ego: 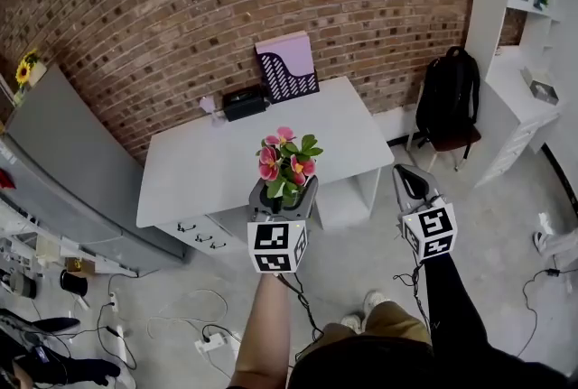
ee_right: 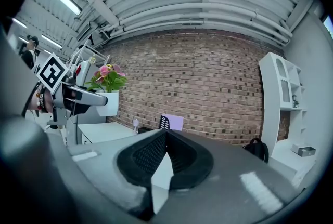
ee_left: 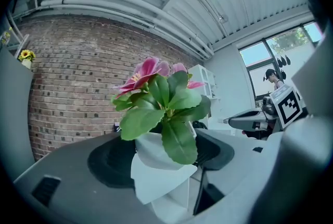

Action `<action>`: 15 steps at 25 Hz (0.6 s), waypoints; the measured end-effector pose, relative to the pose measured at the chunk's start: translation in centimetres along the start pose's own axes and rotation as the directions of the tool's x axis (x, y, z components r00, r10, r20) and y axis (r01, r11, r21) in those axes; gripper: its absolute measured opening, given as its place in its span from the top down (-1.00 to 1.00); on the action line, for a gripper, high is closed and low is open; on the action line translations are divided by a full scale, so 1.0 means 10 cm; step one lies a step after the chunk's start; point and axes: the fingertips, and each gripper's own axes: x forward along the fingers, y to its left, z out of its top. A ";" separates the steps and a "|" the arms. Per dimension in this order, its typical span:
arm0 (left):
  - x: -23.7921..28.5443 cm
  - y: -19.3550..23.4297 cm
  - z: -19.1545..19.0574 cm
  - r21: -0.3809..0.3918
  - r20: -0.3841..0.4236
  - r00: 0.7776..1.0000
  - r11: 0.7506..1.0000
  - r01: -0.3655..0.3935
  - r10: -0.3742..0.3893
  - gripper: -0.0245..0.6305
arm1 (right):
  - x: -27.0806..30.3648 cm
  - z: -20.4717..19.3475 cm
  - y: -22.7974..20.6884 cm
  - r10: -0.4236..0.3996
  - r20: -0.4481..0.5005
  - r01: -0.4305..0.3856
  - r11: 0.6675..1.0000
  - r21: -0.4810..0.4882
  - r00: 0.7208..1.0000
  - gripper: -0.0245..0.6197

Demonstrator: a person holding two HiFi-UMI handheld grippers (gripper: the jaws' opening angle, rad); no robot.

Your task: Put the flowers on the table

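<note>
Nearest, the left tool (ego: 284,194) grips a white pot (ee_left: 156,153) of pink flowers (ego: 287,163), upright with stems pointing up, at the front edge of the bench (ego: 199,171). Leaves and jaws hide most of the pot from above. Rightward, the right tool (ego: 408,178) is closed and empty.

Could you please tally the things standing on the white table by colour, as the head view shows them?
Purple and black: 1, the upright stand
Black: 1, the box
Purple: 1, the small thing beside the box
Total: 3
The potted flowers are in the left tongs, not on the table.
</note>
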 end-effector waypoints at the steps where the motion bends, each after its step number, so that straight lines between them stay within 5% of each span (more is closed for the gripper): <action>1: 0.04 0.02 -0.01 0.000 -0.001 1.000 1.000 0.001 -0.001 -0.12 | 0.05 0.00 -0.01 0.000 0.003 0.000 1.000 0.001 1.000 0.92; 15: 0.93 0.31 -0.23 0.007 0.009 1.000 1.000 -0.022 0.022 -0.12 | 1.03 -0.25 -0.39 0.039 0.044 -0.038 0.999 -0.009 0.998 0.92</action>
